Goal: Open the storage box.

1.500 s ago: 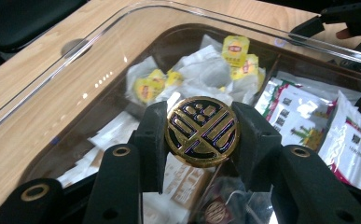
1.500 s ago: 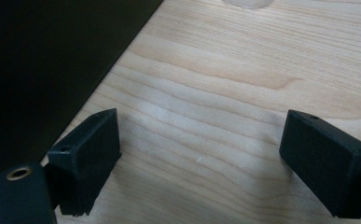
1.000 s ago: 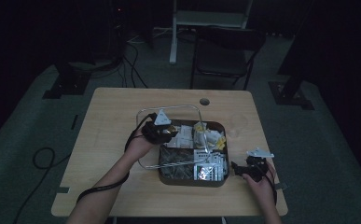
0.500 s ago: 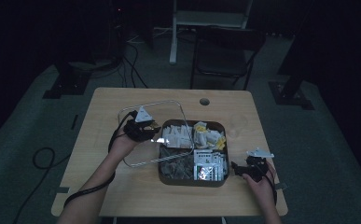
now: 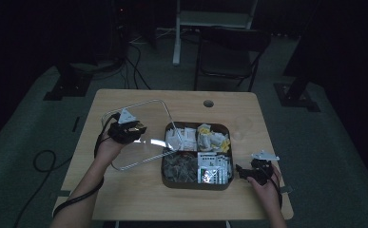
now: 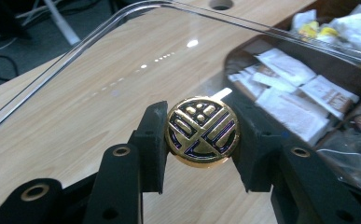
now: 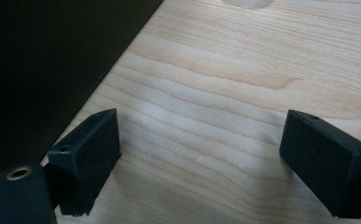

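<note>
Jaws of the left gripper (image 6: 200, 140) are closed tight on the round gold knob (image 6: 202, 132) of a clear lid (image 5: 139, 130), holding it left of the dark compartment tray (image 5: 197, 178) of packets. The right gripper (image 7: 201, 158) rests wide open and empty on the wooden table (image 7: 243, 70), just beside the tray's right wall.

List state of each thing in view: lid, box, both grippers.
Clear lid: off the box, held by its round gold knob, tilted over the table.
Compartment box: uncovered, packets inside.
Left gripper: shut on the knob.
Right gripper: open, holding nothing, over bare table beside the box.
</note>
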`<state>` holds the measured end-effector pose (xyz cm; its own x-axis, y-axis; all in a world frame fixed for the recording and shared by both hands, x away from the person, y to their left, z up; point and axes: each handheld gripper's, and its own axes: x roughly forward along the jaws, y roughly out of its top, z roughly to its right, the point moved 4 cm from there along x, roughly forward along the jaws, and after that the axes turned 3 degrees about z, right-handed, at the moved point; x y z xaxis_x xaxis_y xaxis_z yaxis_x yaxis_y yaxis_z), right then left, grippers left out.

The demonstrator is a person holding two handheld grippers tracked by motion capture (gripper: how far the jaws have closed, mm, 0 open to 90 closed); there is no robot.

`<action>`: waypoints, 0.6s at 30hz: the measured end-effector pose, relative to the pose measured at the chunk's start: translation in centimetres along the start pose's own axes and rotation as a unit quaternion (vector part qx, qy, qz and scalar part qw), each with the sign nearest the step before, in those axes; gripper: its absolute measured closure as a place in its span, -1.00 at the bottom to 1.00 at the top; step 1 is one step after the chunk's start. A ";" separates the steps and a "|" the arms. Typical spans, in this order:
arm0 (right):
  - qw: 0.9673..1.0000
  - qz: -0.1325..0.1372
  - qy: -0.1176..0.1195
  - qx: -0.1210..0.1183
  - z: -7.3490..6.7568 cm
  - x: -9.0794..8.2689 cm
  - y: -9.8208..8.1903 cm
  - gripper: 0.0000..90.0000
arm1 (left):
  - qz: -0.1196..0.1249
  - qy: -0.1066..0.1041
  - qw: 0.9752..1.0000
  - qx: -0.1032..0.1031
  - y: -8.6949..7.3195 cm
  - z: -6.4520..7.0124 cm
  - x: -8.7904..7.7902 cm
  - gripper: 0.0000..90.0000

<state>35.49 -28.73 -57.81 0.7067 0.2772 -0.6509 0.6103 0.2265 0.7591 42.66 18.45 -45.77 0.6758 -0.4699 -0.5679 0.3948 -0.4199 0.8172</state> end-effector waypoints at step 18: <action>1.000 0.000 0.000 0.000 0.0 0.0 0.0 -0.74 | 0.003 0.064 0.997 -0.049 -4.1 -3.9 -2.1 0.32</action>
<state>35.49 -28.73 -57.81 0.7067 0.2771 -0.6510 0.6104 0.2264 0.7590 42.03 24.17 -47.55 0.7498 -0.3674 -0.5503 0.4447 -0.3360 0.8303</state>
